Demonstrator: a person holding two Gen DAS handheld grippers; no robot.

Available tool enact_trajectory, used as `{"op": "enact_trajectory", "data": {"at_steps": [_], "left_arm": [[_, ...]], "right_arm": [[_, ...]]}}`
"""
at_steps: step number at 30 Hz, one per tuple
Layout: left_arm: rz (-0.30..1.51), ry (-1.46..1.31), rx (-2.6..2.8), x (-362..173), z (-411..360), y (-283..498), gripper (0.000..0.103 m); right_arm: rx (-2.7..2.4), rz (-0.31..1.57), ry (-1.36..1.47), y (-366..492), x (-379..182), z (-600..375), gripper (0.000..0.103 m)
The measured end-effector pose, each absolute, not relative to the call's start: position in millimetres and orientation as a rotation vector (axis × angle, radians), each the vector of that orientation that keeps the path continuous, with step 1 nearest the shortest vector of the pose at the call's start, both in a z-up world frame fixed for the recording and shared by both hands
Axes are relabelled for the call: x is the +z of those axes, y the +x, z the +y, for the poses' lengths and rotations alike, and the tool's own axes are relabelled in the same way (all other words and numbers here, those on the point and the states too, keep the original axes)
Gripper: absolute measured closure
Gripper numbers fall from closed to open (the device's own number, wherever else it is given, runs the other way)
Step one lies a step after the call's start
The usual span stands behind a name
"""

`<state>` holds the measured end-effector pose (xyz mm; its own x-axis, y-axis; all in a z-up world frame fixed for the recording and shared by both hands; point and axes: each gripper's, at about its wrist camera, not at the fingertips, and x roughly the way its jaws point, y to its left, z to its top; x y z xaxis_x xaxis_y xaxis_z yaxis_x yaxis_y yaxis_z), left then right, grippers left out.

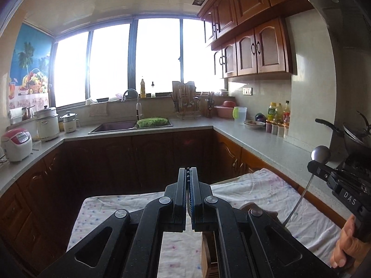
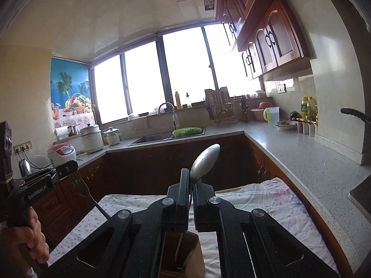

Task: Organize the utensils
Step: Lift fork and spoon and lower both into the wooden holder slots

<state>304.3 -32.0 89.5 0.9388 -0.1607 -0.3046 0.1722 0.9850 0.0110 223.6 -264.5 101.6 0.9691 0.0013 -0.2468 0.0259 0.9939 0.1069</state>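
Spoon (image 2: pixel 205 162): plain dull metal, oval bowl up and tilted right, back of bowl toward camera, neck pinched between black fingers, thin handle running down below. From left view same spoon (image 1: pixel 320 154) shows round bowl on top, slim handle slanting down-left over cloth. Fork (image 2: pixel 80 181): thin metal, tines up at clamp, handle angling down-right, dark tip low above cloth.

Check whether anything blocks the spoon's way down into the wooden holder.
Nothing visible does. The right gripper clamps the spoon bowl-up above the wooden holder. The left gripper, holding a fork, is off to the side. The holder's inside is mostly hidden.
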Motion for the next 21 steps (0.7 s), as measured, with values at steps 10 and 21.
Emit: {"op": "enact_trajectory", "data": {"at_steps": [10,21], "left_arm": [[0.441,0.065,-0.214,41,-55,355,0.101],[0.461,0.052,-0.25,48,-34,356,0.101]], "right_arm": [[0.05,0.417,0.117,254,40,-268,0.101],[0.072,0.484,0.137,261,32,-269,0.101]]}}
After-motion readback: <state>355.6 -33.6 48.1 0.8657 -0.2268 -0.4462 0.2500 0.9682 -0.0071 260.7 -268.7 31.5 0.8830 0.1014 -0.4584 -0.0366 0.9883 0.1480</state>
